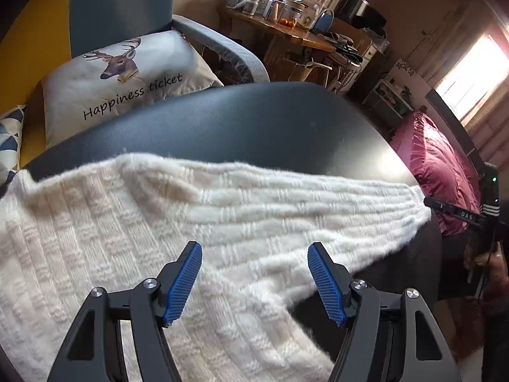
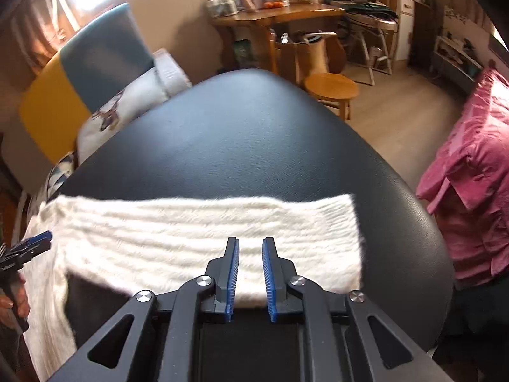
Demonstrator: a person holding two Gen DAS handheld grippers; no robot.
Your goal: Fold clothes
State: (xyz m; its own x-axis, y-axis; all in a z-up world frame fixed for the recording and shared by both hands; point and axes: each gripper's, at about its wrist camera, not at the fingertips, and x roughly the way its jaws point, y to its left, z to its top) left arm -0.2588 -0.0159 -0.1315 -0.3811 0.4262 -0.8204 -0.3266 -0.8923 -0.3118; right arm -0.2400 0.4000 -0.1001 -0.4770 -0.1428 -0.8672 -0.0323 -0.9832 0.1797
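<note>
Left wrist view: the left gripper (image 1: 254, 281) stood wide open and empty above the sweater (image 1: 95, 222), which lay spread on the table (image 1: 254, 121). The body lay below and to its left. One sleeve (image 1: 302, 197) ran ahead and to its right, ending near the table edge, where the right gripper (image 1: 458, 213) showed.

Right wrist view: the right gripper (image 2: 250, 273) was narrowed to a small gap, with nothing visibly between the pads (image 2: 233, 273). The sleeve (image 2: 206, 232) lay flat just ahead, crosswise, its cuff ahead and to the right. The left gripper (image 2: 35, 243) showed at far left.

Risk, as a judgement: the knit looked fluffy and thick. A shallow pinch could catch only loose fibres and slip. A narrow gap could also push the sleeve forward and bunch it, leaving a crooked fold.
</note>
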